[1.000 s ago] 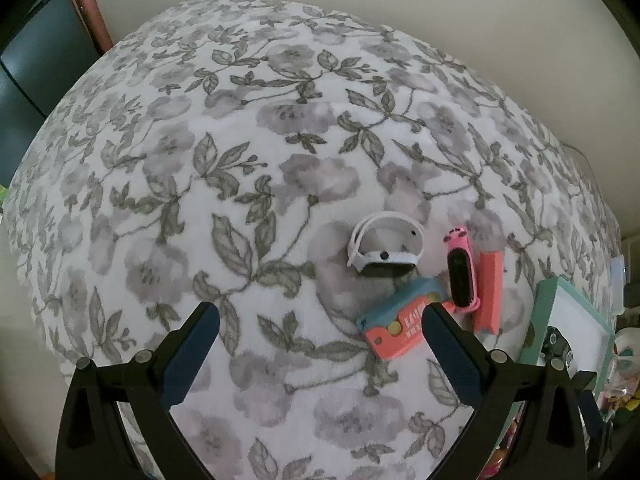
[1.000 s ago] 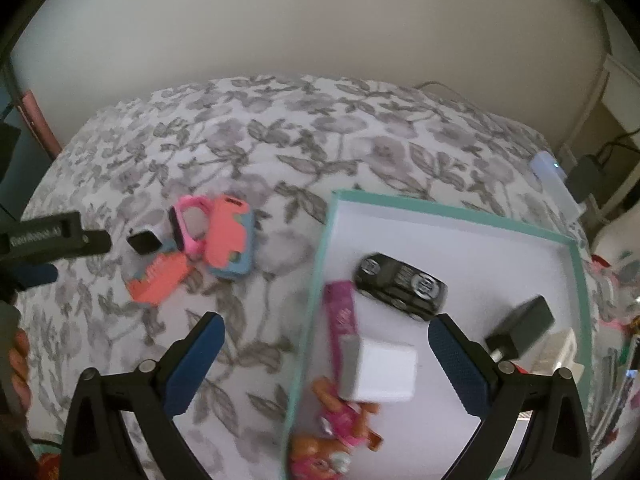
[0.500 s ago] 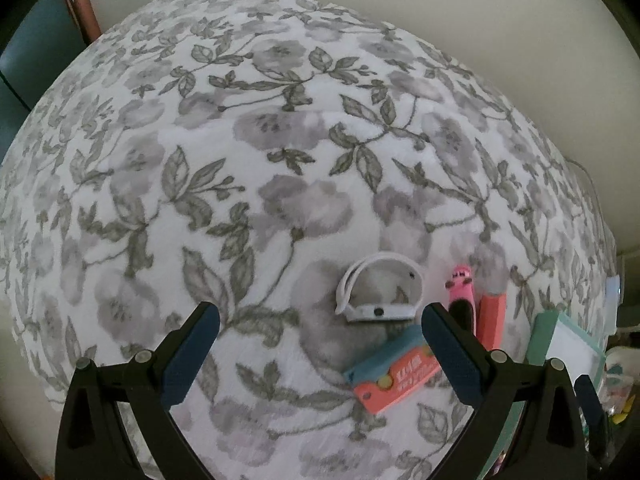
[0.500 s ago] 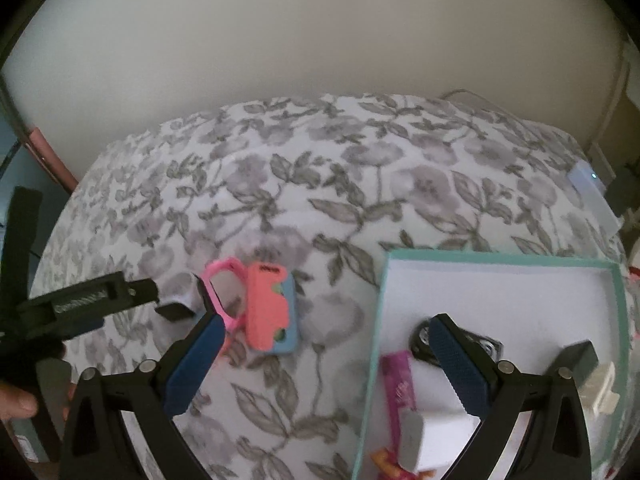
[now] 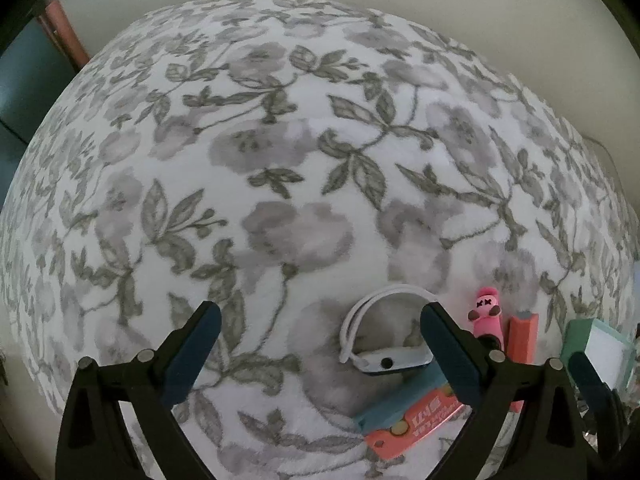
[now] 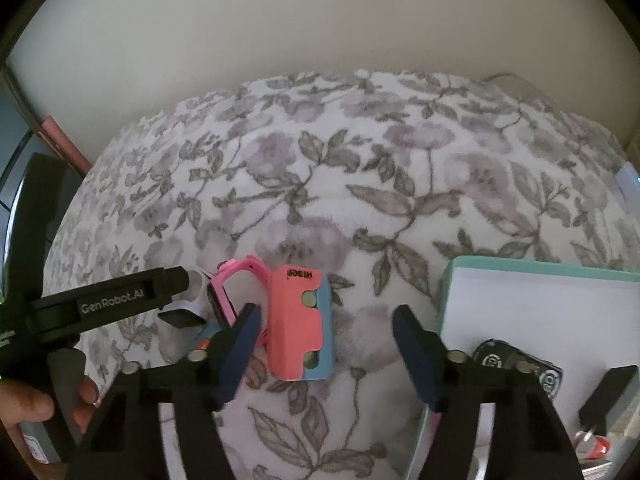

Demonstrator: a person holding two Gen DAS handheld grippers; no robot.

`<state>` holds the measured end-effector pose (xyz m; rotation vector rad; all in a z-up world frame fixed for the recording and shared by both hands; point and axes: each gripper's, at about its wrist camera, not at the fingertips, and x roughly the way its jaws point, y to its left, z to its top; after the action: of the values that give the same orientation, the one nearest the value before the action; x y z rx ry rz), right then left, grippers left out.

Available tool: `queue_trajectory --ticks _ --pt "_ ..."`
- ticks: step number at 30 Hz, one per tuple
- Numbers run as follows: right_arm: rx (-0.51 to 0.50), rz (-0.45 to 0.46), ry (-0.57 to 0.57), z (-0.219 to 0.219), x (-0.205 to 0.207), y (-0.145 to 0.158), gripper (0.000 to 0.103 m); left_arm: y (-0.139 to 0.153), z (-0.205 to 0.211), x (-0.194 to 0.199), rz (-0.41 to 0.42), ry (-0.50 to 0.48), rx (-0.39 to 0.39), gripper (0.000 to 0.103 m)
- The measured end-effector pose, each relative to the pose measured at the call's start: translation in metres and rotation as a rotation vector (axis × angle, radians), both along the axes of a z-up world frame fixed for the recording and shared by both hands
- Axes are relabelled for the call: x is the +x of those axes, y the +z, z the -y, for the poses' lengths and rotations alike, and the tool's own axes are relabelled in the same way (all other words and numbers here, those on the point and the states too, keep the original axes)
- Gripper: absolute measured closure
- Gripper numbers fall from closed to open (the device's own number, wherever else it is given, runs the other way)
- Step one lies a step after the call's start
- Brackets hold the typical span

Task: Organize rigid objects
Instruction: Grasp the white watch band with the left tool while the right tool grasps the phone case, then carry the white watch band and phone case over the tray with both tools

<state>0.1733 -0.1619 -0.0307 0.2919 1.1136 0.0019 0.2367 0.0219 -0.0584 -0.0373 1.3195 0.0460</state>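
Floral blanket (image 5: 280,152) underneath. Left gripper (image 5: 320,344) spread open, holding nothing, white watch (image 5: 384,332) just inside its right finger. Right gripper (image 6: 324,344) likewise open and unladen, pink-and-blue case (image 6: 300,324) between its fingers. Beyond: pink watch (image 6: 232,292), teal-rimmed tray (image 6: 540,272) with black toy car (image 6: 516,364).

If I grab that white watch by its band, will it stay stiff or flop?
The white watch would probably flex: its thin band curves into an open loop. The chunkier face end likely hangs lower. It lies flat on the floral blanket, so rolling seems unlikely.
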Motion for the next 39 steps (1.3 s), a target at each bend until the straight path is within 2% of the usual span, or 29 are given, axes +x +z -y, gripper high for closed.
queue_trajectory --ticks 7,8,16,21,25,28,39 --pt "0.073 -0.035 0.006 0.000 0.004 -0.017 0.043 -0.016 0.009 0.002 -0.030 -0.031 0.021 0.029" --pt "0.084 -0.039 0.007 0.000 0.005 -0.019 0.045 -0.018 0.010 0.003 -0.036 -0.033 0.020 0.036" --pt "0.077 -0.047 0.004 -0.001 0.005 -0.023 0.058 -0.017 0.012 -0.003 -0.028 -0.043 -0.006 0.047" --pt "0.083 -0.048 -0.002 0.003 0.003 -0.021 0.058 -0.012 0.026 -0.005 -0.017 -0.089 -0.013 0.074" --pt "0.081 -0.050 -0.014 0.009 0.001 -0.019 0.058 -0.011 0.033 -0.006 -0.012 -0.097 -0.008 0.083" --pt "0.089 -0.049 -0.027 0.013 0.000 -0.016 0.058 -0.007 0.031 -0.006 -0.011 -0.086 -0.035 0.094" --pt "0.116 -0.013 -0.054 0.030 -0.002 0.003 0.058 0.017 0.020 -0.002 0.039 -0.061 -0.073 0.095"
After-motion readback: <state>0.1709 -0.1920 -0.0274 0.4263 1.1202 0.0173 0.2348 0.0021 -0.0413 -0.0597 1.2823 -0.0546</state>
